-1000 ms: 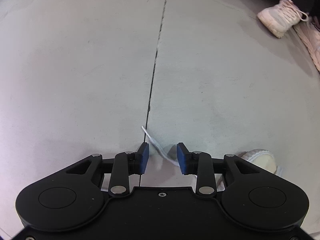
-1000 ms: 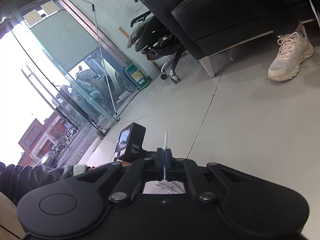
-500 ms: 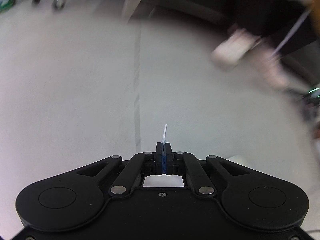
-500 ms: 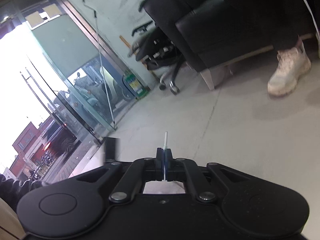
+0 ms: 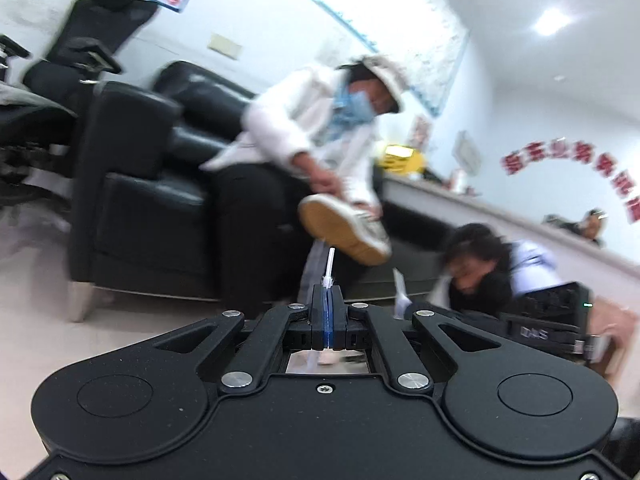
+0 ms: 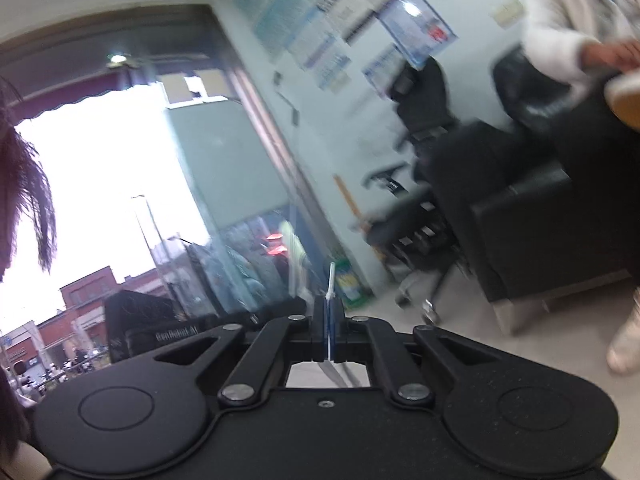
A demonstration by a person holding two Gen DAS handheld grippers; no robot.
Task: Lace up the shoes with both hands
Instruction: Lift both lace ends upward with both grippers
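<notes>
Both claws up, a lace tip pinched in each

My left claw (image 5: 327, 300) is clamped on one thin white shoelace end (image 5: 329, 261); my right claw (image 6: 329, 312) grips the other white plastic-tipped lace end (image 6: 331, 280). The shoe itself sits below both views, out of sight. I'd pull evenly, keeping both pinches firm so neither tip slips.

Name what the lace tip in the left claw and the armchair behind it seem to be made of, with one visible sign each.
Lace tip: a stiff white aglet, probably plastic, standing straight above the shut left claw with frayed woven fibres at its base. Armchair: black leather or imitation leather, judging by its glossy highlights and padded folds; which of the two cannot be told.
</notes>
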